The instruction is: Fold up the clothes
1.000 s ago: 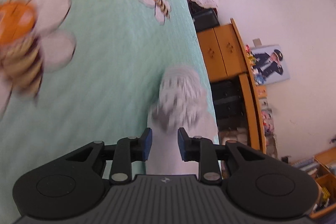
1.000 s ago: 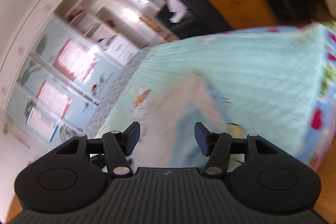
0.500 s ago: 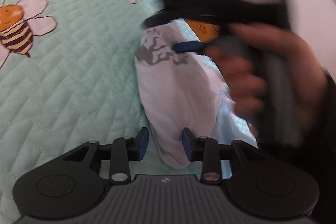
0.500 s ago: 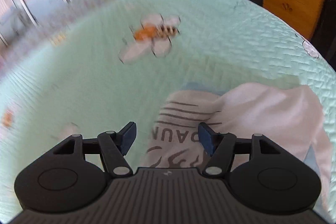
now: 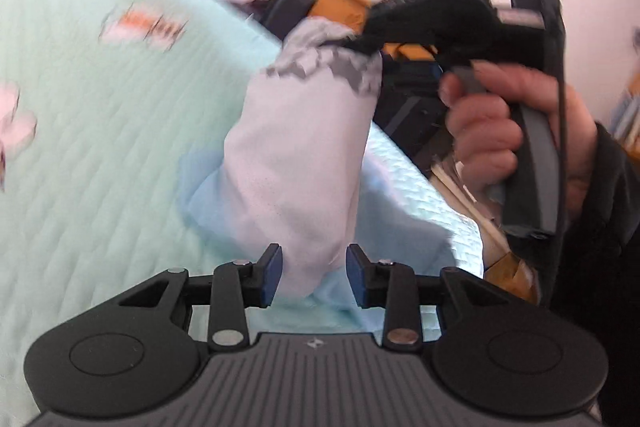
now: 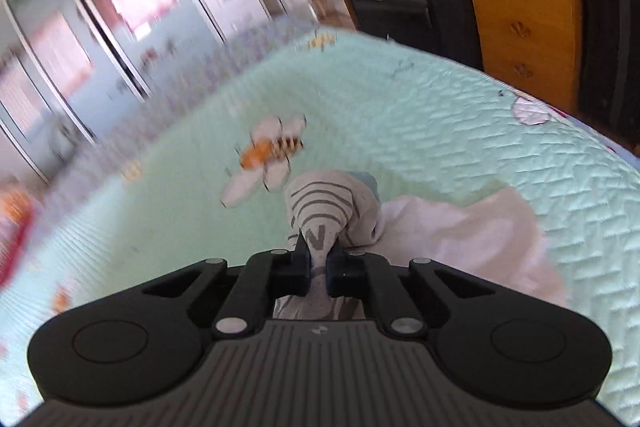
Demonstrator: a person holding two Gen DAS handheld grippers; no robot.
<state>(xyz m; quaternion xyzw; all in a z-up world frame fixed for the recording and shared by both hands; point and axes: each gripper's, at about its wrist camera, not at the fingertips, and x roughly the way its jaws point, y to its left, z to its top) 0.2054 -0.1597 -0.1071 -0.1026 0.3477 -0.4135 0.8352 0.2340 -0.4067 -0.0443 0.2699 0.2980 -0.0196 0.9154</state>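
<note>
A: Right gripper [image 6: 318, 261], jaws first. They have just been closing and are now clenched on a bunched end of the garment [image 6: 320, 215], the part with grey stripes and lettering. Cloth is pinched between the pads and runs back under the housing.

B: Left gripper [image 5: 314, 277]?

A: Jaws part open. The garment's lower end hangs between them, but there is a gap on each side; the pads do not press it. Released, I judge, not gripping.

B: Where is the garment overall?

A: Lifted off the bed [image 5: 100, 131]. In the left view the right gripper [image 5: 362, 45] holds the printed end up high, a hand [image 5: 516, 123] around its handle, and the pale cloth drops as a long tube toward the left jaws. A light blue layer trails onto the quilt beside it. In the right view a white fold lies on the quilt to the right of the jaws.

B: Long axis?

A: From the right jaws at the top down to the left jaws at the bottom, roughly along the line the left gripper looks. The free lower end is nearer the left gripper, already inside its opening.

B: So the next move turns on that.

A: Probably the left closing on the hanging end, so the garment can be stretched out for folding. Both views are motion-blurred; finer detail is unclear.
</note>
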